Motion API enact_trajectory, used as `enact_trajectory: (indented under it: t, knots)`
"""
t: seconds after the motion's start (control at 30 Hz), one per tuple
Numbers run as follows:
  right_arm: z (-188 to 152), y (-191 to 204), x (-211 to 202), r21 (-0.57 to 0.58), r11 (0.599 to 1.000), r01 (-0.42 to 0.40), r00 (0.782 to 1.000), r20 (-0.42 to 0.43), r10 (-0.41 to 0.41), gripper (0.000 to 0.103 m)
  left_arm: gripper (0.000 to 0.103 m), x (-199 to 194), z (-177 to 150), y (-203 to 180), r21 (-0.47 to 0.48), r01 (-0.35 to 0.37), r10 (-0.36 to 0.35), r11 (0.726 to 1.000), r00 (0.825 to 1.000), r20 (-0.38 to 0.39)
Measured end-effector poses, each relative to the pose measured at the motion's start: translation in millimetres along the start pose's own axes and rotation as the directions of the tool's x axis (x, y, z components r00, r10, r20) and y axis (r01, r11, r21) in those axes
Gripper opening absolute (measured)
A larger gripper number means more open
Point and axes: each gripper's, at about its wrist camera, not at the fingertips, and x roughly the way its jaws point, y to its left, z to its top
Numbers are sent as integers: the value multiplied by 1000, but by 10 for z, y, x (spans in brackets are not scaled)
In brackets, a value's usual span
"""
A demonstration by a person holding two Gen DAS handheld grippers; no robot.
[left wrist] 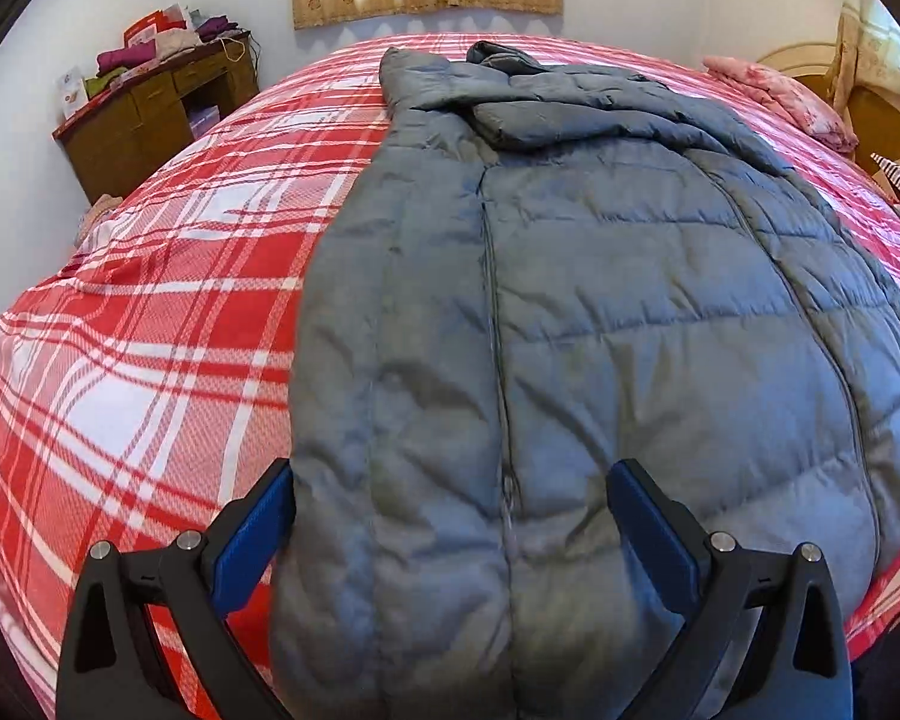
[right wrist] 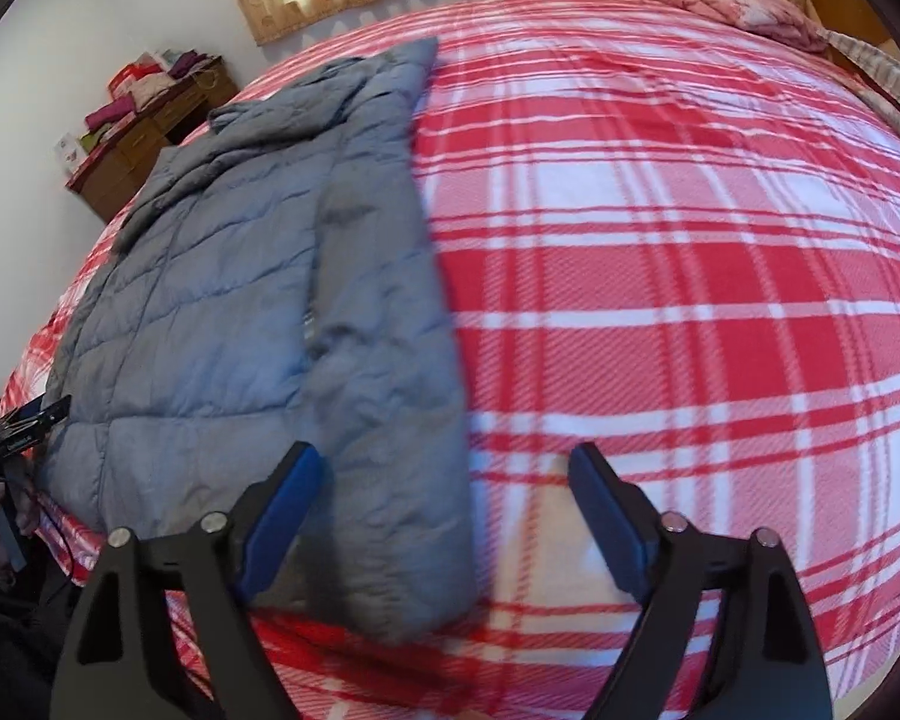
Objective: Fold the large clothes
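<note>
Grey jacket (left wrist: 600, 312) lies flat on the plaid bed (left wrist: 150, 330), filling centre and right of the left wrist frame, hood end toward the upper centre. Left gripper (left wrist: 450, 516) released, fingers spread at lower centre with the jacket hem between them. In the right wrist frame the jacket (right wrist: 258, 300) sits left of centre. Right gripper (right wrist: 444, 498) released, spread over its lower right edge. Pink pillow (right wrist: 720, 6) upper right; bench (left wrist: 150, 114) upper left.

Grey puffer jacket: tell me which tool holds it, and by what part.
Neither. Both the left tool and the right tool are open above the jacket, which lies loose on the plaid bed cover.
</note>
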Motion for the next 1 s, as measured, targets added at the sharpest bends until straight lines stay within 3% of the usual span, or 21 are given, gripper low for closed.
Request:
enact_trajectory:
  t: [0.07, 0.13, 0.17, 0.23, 0.27, 0.3, 0.43, 0.53, 0.63, 0.83, 0.9, 1.0]
  knots:
    - [-39, 66, 24, -22, 1000, -5, 1000, -9, 5, 75, 102, -15, -52, 26, -6, 18, -18, 1000, 1000, -3]
    - [-75, 106, 31, -38, 999, 6, 1000, -3, -6, 59, 91, -35, -94, 69, -16, 41, -41, 999, 999, 0]
    - [-86, 102, 21, -34, 999, -2, 1000, 4, 2, 51, 74, -47, -101, 82, -18, 61, -61, 998, 998, 8]
    - [-94, 60, 8, 10, 996, -84, 996, 12, 84, 15, 47, -111, -110, 62, 3, 75, -75, 997, 997, 36]
    - [-104, 42, 5, 31, 993, -112, 994, 18, 112, 13, 28, -139, -111, 28, 22, 96, -97, 995, 994, 41]
    - [-114, 63, 1, 28, 994, -106, 994, 27, 105, 12, 20, -174, -108, 11, 33, 110, -112, 993, 993, 49]
    - [-143, 124, -92, 28, 992, -121, 990, 81, 119, 10, 12, -373, -69, -22, 66, 108, -115, 992, 987, 116]
    - [-122, 133, -309, 32, 985, -170, 975, 149, 164, 9, 11, -645, 23, 39, 54, 148, -155, 988, 972, 176]
    - [-34, 197, -703, 8, 976, -219, 946, 246, 211, 9, 10, -1016, 135, 80, 67, 193, -203, 979, 949, 240]
    - [304, 382, -1612, -73, 953, -295, 850, 435, 297, 8, 10, -1935, 375, 90, 121, 194, -226, 974, 897, 379]
    - [504, 396, -1707, -88, 950, -299, 828, 471, 304, 8, 10, -2019, 493, 93, 139, 167, -209, 976, 894, 396]
    - [898, 380, -1461, -88, 958, -274, 821, 497, 281, 8, 10, -1719, 831, 124, 159, 125, -179, 979, 901, 394]
